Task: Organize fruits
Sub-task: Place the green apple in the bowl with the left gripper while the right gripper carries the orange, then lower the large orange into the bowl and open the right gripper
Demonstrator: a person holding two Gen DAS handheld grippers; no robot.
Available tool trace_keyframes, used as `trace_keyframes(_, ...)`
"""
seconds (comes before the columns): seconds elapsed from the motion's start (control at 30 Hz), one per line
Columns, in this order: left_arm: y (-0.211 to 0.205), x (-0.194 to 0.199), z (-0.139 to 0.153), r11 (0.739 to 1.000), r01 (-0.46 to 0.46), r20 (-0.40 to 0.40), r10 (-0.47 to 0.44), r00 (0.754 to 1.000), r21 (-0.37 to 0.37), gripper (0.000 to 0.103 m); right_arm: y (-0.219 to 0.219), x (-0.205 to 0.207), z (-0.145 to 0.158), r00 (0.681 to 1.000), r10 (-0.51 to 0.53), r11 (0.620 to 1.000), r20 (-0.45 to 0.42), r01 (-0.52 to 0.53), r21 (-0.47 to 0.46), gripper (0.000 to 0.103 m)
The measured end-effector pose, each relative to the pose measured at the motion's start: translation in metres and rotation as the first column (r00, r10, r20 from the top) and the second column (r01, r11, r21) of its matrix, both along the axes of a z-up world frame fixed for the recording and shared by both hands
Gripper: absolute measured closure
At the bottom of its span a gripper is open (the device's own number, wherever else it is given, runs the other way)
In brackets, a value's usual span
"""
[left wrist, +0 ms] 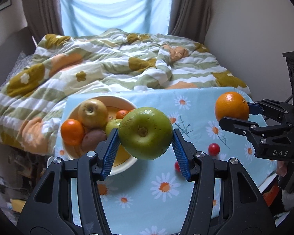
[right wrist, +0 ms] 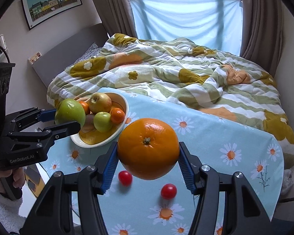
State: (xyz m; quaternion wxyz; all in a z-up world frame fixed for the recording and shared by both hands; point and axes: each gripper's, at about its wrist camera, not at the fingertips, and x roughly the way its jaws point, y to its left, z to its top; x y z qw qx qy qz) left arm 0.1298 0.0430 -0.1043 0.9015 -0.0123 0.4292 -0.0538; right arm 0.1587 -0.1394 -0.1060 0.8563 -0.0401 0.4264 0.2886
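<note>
Left wrist view: left gripper [left wrist: 146, 137] clamped on green apple [left wrist: 146, 133], aloft just right of bowl [left wrist: 127, 101]; right gripper [left wrist: 235, 117] clamped on orange [left wrist: 231, 106], farther right.

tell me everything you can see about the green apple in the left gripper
The green apple is large, round and smooth-skinned, yellow-green with small brown specks and a brownish patch near its top. Its recessed, brown stem end faces the left wrist camera. It is clamped between the blue ribbed pads of the left gripper, one on each side, and held in the air just beside the fruit bowl, touching nothing else.
</note>
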Motion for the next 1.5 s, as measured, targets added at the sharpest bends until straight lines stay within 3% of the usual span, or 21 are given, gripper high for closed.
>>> trace_keyframes(0.57,0.084,0.002,-0.046,0.996,0.081,-0.063,-0.079,0.995,0.030,0.043,0.083,-0.014,-0.019,0.997,-0.067,0.998,-0.045,0.067,0.007,0.048)
trace_keyframes(0.9,0.085,0.010,-0.083,0.976,0.203,-0.096,-0.196,0.976,0.075,0.042,0.100,-0.016,-0.034,0.988,-0.136,0.991,-0.070,0.137,0.000,0.048)
trace_keyframes(1.17,0.079,0.014,-0.089,0.965,0.242,-0.097,-0.232,0.968,0.099,0.042,0.101,-0.014,-0.038,0.983,-0.168,0.986,-0.080,0.168,-0.008,0.048)
trace_keyframes(1.23,0.081,0.013,-0.084,0.968,0.234,-0.080,-0.227,0.971,0.093,0.022,0.100,-0.014,-0.037,0.983,-0.168,0.986,-0.078,0.168,-0.008,0.048)
trace_keyframes(1.27,0.082,0.012,-0.080,0.969,0.230,-0.070,-0.224,0.972,0.088,0.000,0.101,-0.014,-0.037,0.983,-0.168,0.986,-0.079,0.167,-0.008,0.048)
trace_keyframes(1.5,0.091,0.002,-0.064,0.982,0.179,-0.057,-0.175,0.983,0.064,0.000,0.104,-0.009,-0.031,0.988,-0.129,0.992,-0.081,0.128,-0.013,0.048)
